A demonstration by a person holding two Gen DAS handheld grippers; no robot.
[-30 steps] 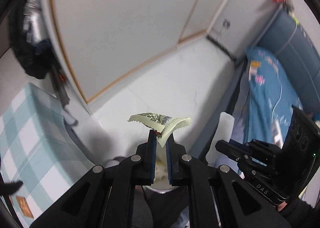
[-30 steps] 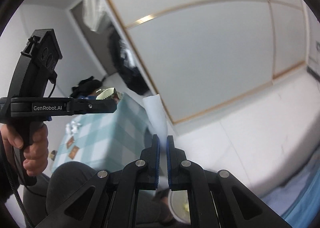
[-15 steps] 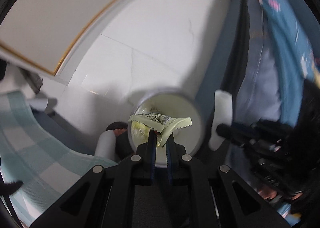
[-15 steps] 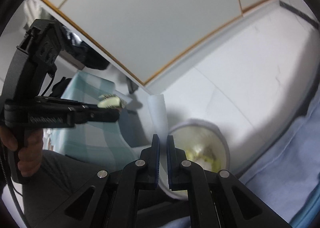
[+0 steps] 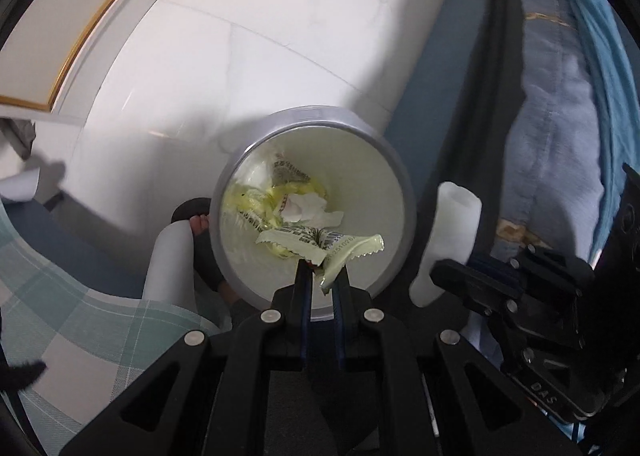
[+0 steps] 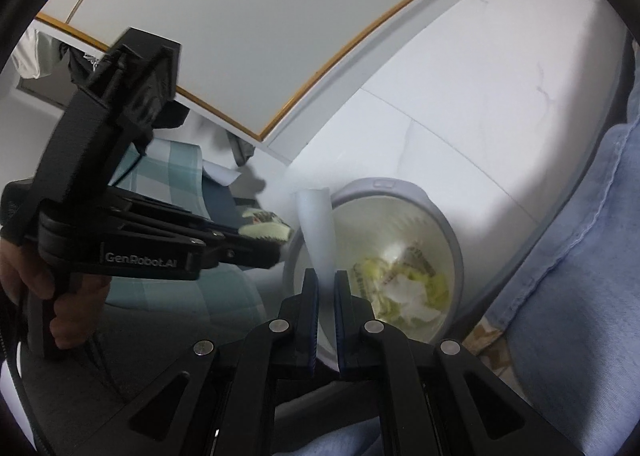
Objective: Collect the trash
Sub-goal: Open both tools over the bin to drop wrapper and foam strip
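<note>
Looking down: both wrist views faced a white tiled floor (image 5: 304, 27) with a bed alongside
Bed: blue bedding (image 5: 560, 135) ran along the right edge of the left wrist view
Table: a table under a teal checked cloth (image 5: 72, 320) sat at the lower left of the left wrist view
Bin: a round grey-rimmed trash bin (image 5: 390, 153) stood on the floor between table and bed, its pale inside open to both cameras
Bin contents: yellow-green wrappers (image 5: 276, 195) and a crumpled white tissue (image 5: 308, 207) lay at the bottom
Right tool: the right tool (image 6: 326, 280) was clenched on a white paper roll (image 6: 318, 228), which stood up from between the fingers, beside the bin rim in its own view
Left tool: the left tool (image 5: 322, 276) was clenched on a pale green wrapper (image 5: 320, 242) with a printed barcode and zigzag edges
Wrapper position: in the left wrist view it hung directly over the bin opening, above the trash inside; in the right wrist view it sat at the tool's tip just left of the bin rim
</note>
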